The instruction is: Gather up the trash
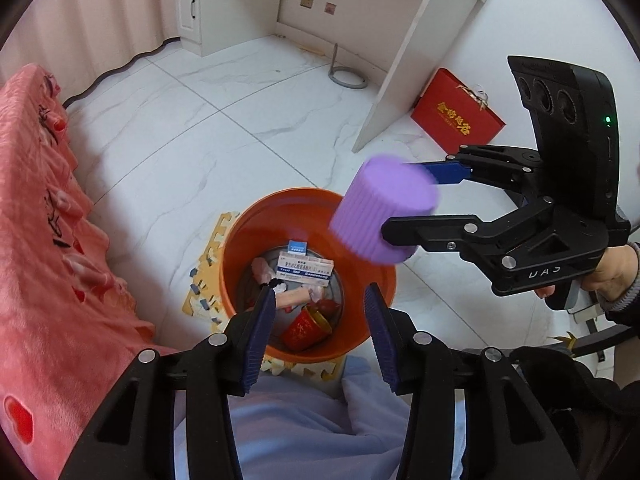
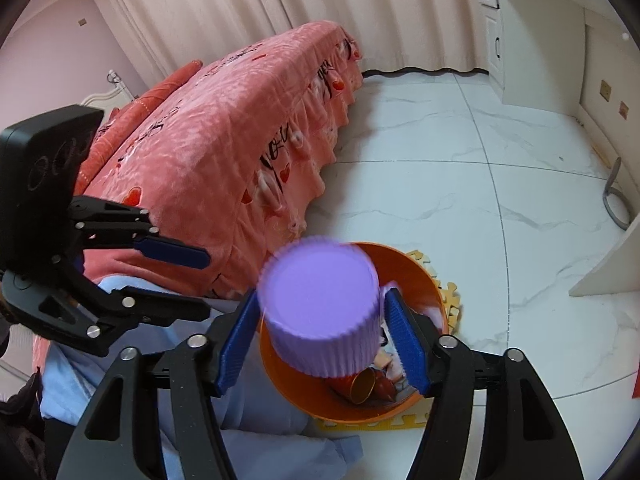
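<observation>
Right gripper (image 2: 324, 340) of mine straddles the purple cup (image 2: 320, 304) over the orange bin (image 1: 240, 240); whether its pads press, I can't tell. Left gripper (image 1: 320, 328) gapes, empty.

White marble-look floor tiles (image 2: 460, 184) with grey grout lines. Pink bedspread (image 2: 224, 136) over a bed at left, pleated cream curtains (image 2: 280, 4) behind. White desk (image 1: 404, 40) and cabinet (image 1: 192, 4) at far right. Soft, even daylight throughout.

Both wrist views close, angled steeply down, sharing the orange bin (image 1: 240, 240) and marble floor (image 2: 500, 240)
</observation>
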